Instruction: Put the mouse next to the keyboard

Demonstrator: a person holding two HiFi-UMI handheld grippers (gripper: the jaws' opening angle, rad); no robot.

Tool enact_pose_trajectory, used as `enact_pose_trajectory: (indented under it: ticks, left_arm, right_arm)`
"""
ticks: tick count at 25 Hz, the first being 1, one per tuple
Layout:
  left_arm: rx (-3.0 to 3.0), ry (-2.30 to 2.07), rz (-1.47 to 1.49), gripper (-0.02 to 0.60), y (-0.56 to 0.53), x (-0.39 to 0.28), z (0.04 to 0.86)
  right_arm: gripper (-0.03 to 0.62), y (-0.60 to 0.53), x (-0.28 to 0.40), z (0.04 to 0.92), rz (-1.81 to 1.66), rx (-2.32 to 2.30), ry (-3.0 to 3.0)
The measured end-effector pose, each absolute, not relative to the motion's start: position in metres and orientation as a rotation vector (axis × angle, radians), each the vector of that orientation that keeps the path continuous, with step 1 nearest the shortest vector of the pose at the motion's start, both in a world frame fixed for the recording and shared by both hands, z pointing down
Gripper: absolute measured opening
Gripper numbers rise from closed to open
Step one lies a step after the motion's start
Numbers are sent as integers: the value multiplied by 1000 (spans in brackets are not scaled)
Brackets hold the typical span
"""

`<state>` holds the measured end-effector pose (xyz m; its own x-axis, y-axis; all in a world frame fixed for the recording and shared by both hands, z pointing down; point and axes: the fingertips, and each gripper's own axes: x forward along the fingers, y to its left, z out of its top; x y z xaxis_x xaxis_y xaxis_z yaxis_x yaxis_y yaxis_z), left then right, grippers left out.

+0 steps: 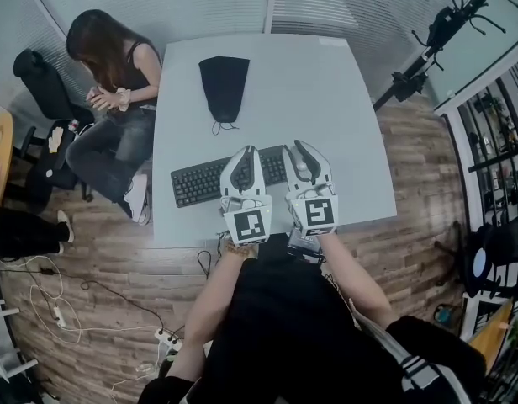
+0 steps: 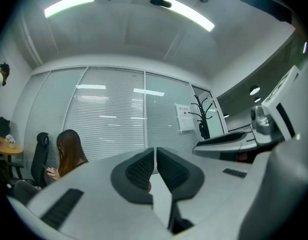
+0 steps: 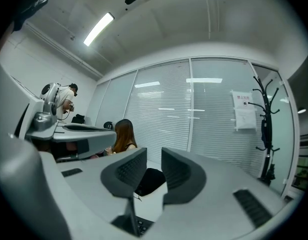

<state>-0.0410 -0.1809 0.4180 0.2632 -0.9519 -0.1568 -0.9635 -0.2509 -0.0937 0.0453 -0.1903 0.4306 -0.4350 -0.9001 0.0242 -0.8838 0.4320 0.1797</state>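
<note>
Hovering side by side over the near edge of the white bench (image 1: 326, 99), the left gripper (image 1: 246, 151) and the right gripper (image 1: 303, 146) both hang above the right end of the black keyboard (image 1: 196, 183), which lies across the bench close to the person's side. The left fingers (image 2: 139, 171) are brought together with only a hairline between them and nothing held. The right fingers (image 3: 181, 171) stand a narrow way apart, also empty, with bare bench and the far end of the room showing through the gap. The mouse itself cannot be found in any view: no part of it shows on the bench, beside the keyboard or in either gripper. The only other thing on the bench is a black pouch (image 1: 223, 87) lying well beyond the keyboard towards the far edge, its cord end pointing at the keys; it may well hold the mouse, though that is a guess. A seated person (image 1: 116, 82) is at the bench's left side and takes no part. The task looks to be at its very start, with nothing grasped yet. The next move likely calls for reaching past the keyboard to the pouch, spreading the fingers wide first, and probably one gripper to pin the pouch while the other draws out what is inside.
</note>
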Motion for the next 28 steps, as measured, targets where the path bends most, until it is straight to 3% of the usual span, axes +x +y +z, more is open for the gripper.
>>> enact_pose_trajectory:
  ticks: [9,28]
  left_arm:
    - [-2326,1814,110,23,-180,-42,414]
    - [-2380,1869,-14,21,-179,-44,428]
  right_arm:
    - [34,-186,56,417,-212,1718,-2475]
    - [18,-179,61,417,-233,1718,-2439]
